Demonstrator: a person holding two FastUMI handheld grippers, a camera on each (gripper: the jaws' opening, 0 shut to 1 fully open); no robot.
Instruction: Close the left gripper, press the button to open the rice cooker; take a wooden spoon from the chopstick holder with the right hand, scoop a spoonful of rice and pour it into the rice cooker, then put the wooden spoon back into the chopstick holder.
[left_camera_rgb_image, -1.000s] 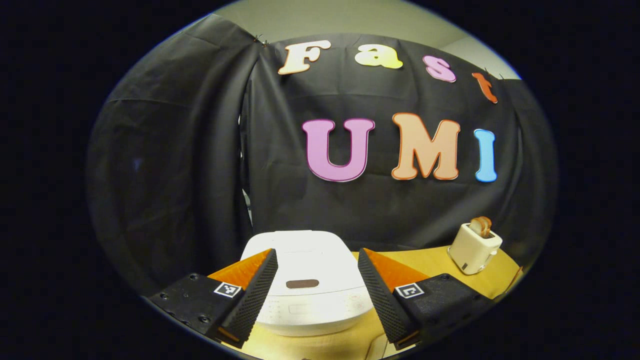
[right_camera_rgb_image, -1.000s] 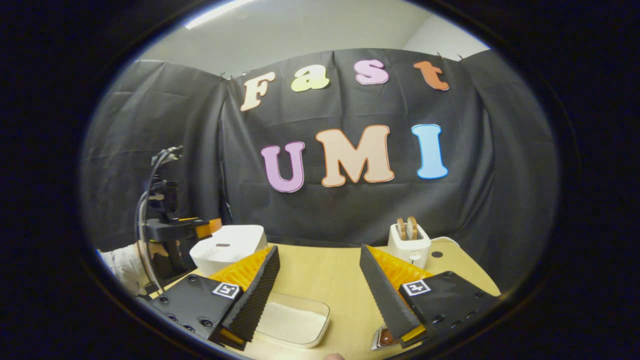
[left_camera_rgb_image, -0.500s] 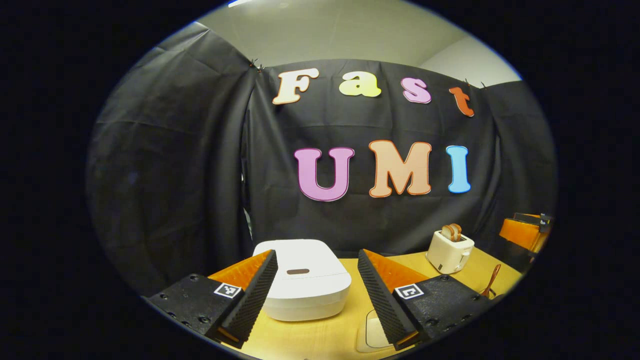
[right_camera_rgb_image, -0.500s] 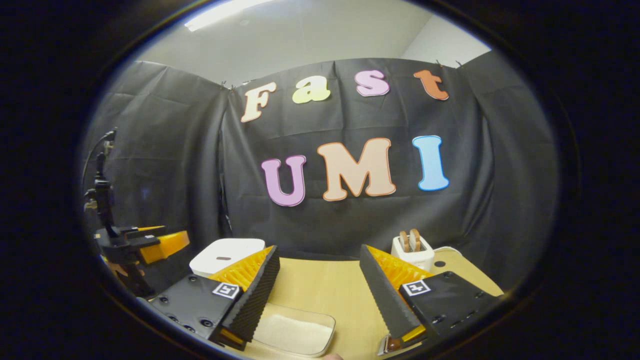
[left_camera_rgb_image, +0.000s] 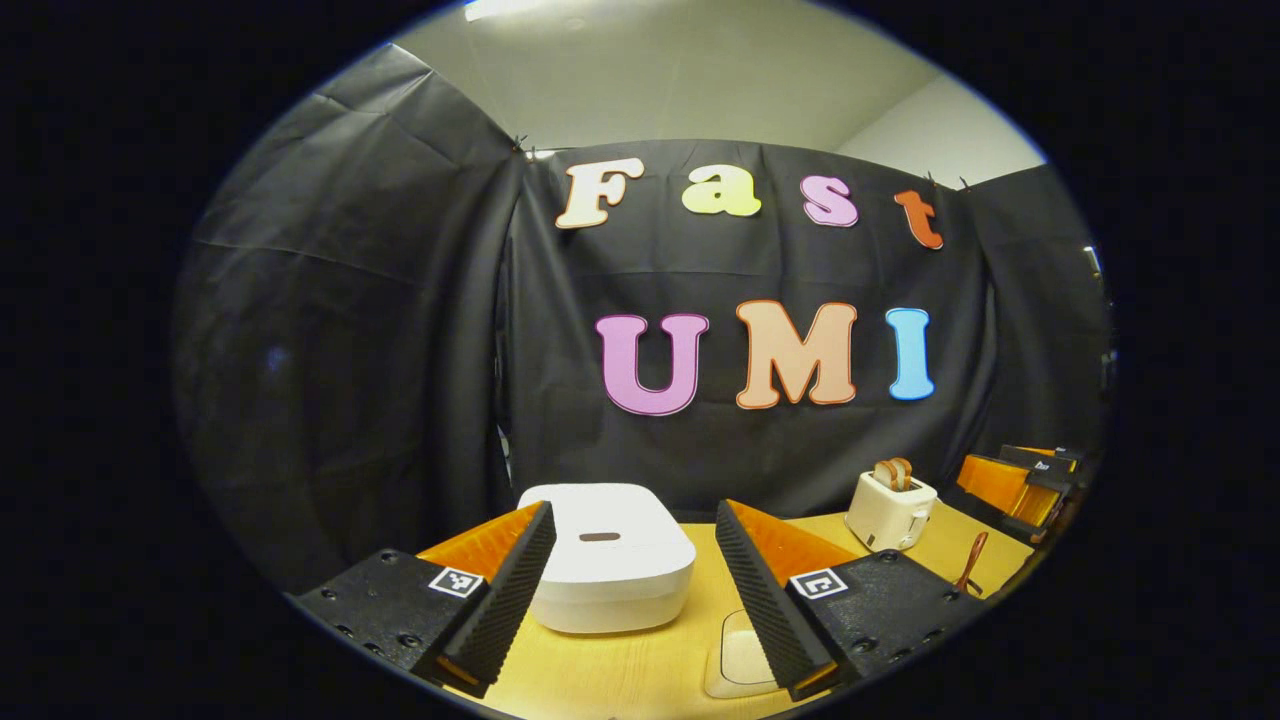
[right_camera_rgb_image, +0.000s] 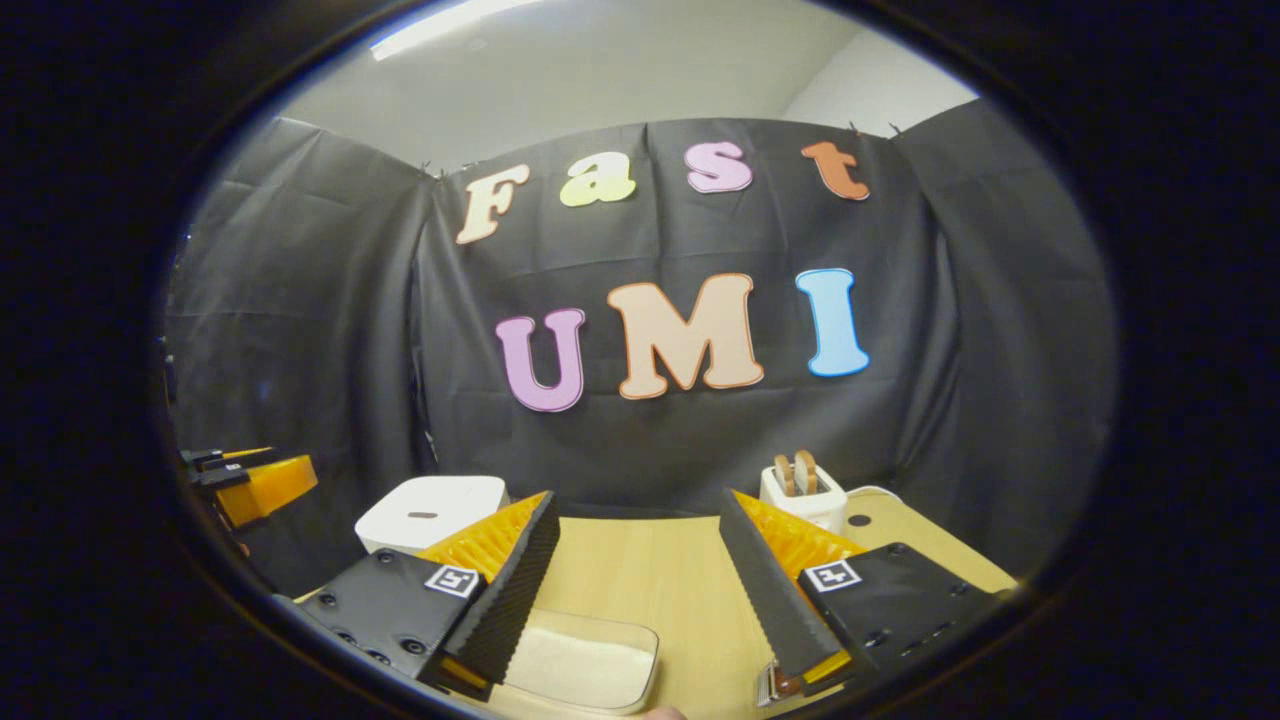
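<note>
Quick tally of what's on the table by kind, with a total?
Rice cooker, lid shut: 1
Toaster: 1
Bread slices in the toaster: 2
Tray of rice: 1
Wooden spoon: 1
Total: 6

Rice cooker (left_camera_rgb_image: 610, 555) — smooth, seemingly plastic (matt); table (right_camera_rgb_image: 640, 570) wood-grained.

Apart from the booth wall's letters, no readable text: the square coded markers (left_camera_rgb_image: 819, 582) on the gripper bodies beside the rice cooker (left_camera_rgb_image: 612, 552) carry patterns, not words.
</note>
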